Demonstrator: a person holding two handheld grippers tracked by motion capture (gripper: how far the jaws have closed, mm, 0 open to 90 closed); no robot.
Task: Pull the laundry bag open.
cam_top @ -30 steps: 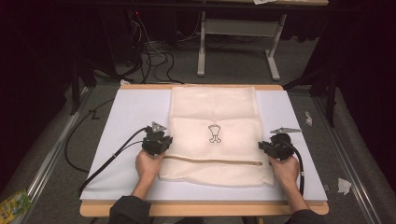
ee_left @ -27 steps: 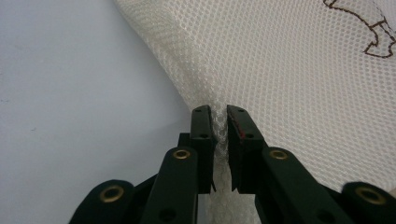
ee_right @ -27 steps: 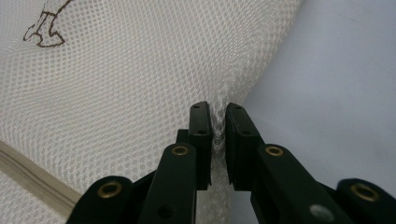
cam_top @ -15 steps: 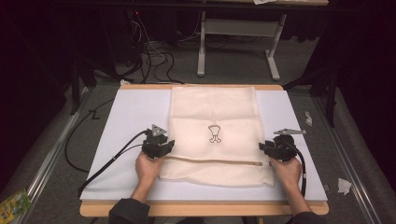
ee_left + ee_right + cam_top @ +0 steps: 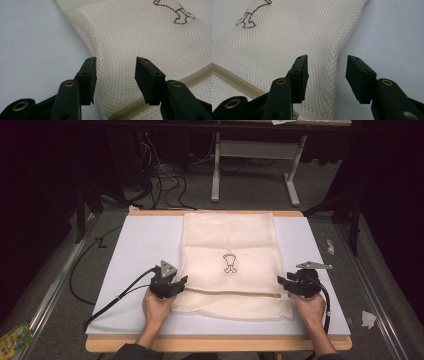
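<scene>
Left hand (image 5: 156, 306): coming in from the near edge at about 7 o'clock, carrying the left gripper (image 5: 172, 285).
Left gripper: released, jaws standing apart and empty, straddling the left edge of the mesh bag (image 5: 230, 255); in the left gripper view the bag's edge is running between the jaws from 6 toward 11 o'clock.
Right hand (image 5: 309, 306): coming in at about 5 o'clock, carrying the right gripper (image 5: 289, 284).
Right gripper: also released and empty; in the right gripper view the bag's right edge is passing between the jaws toward 1 o'clock, mesh on one side, white mat (image 5: 140, 245) on the other.
Zipper (image 5: 227, 293): lying crosswise, 9 to 3 o'clock, stretching nearly from one gripper to the other across the bag's near part.
Mesh bag: lying flat on the mat at the middle of the table (image 5: 215, 344), its long axis running 6 to 12 o'clock, away from the person.
Key relation: each gripper is sitting at its own side edge near the zipper line, about equally close, so a pinch on both edges would, by my judgement, need only a closing of the jaws.
Markings: a small dark outline figure (image 5: 229, 263) is printed at the bag's centre; no readable words or brand.
Beyond the table: cables (image 5: 165, 177) and a grey table frame (image 5: 255, 150) are lying toward 12 o'clock.
</scene>
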